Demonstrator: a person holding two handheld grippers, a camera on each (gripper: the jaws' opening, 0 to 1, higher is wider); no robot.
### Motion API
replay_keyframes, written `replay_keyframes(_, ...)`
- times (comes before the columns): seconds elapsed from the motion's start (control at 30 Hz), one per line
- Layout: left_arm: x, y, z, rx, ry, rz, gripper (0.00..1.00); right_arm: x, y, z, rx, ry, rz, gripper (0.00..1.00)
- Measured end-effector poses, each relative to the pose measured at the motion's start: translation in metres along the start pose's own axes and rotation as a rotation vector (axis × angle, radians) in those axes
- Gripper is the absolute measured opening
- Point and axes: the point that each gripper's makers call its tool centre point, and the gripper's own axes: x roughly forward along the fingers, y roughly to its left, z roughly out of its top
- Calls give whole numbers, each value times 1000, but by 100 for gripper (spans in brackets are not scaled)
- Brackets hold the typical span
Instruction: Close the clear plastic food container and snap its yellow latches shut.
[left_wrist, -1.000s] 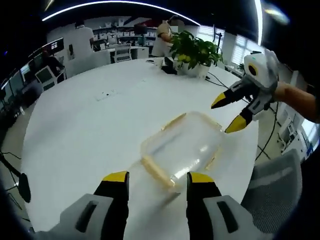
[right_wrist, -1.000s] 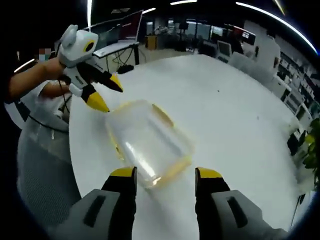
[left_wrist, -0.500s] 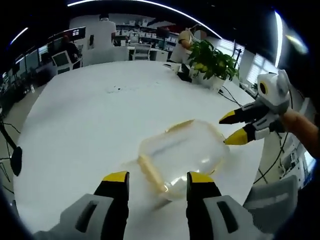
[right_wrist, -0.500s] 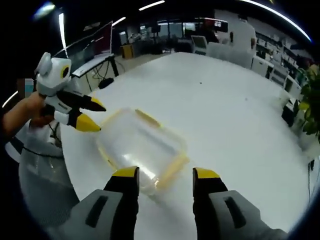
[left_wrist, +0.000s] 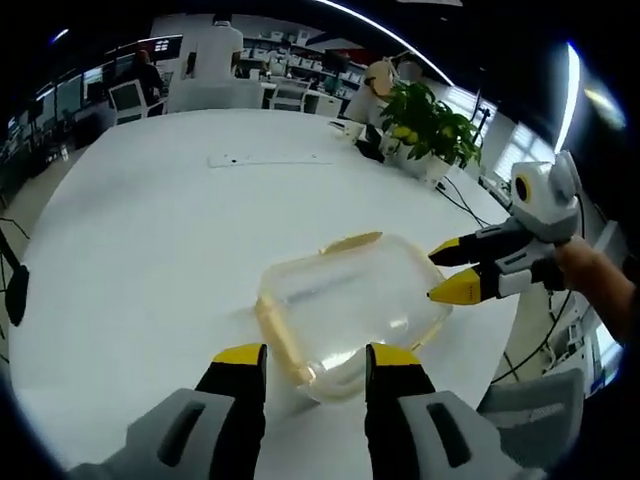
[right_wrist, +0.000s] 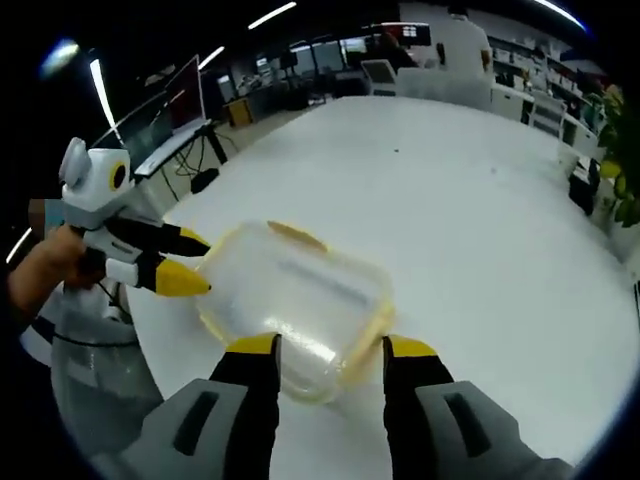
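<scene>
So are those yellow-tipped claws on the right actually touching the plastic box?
Cannot tell. In the left gripper view the right gripper has its lower tip overlapping the edge of the box, but neither contact nor a gap shows plainly.

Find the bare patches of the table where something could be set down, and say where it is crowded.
Free: the wide stretch of table beyond the container, up to the plant and a flat strip. Crowded: the near edge, where the left gripper and right gripper flank the container.
</scene>
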Motion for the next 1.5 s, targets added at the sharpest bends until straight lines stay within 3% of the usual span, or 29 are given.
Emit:
replay_keyframes(0.33,2,-2,0,-8,26,-8,31,4,2,1,61,28,-27,38)
replay_keyframes(0.53,4,-3,0,-27,39,0,26,9,3,8,110,5,-66,34)
replay_keyframes(0.57,3,-7,-3,-88,42,-15,26,7,1,7,121,13,-73,33)
replay_keyframes(0.63,2,-3,-3,-38,48,3,26,7,2,8,119,19,-70,33)
replay_keyframes(0.67,1,5,-3,-32,48,38,26,4,1,-4,178,66,-79,32)
replay_keyframes(0.7,3,1,-3,-43,41,7,26,10,0,1,139,30,-64,32)
replay_keyframes(0.73,2,1,-3,-38,40,12,26,11,-1,1,156,26,-70,32)
replay_keyframes(1.5,2,0,-2,-12,61,5,27,9,8,0,169,29,-75,34)
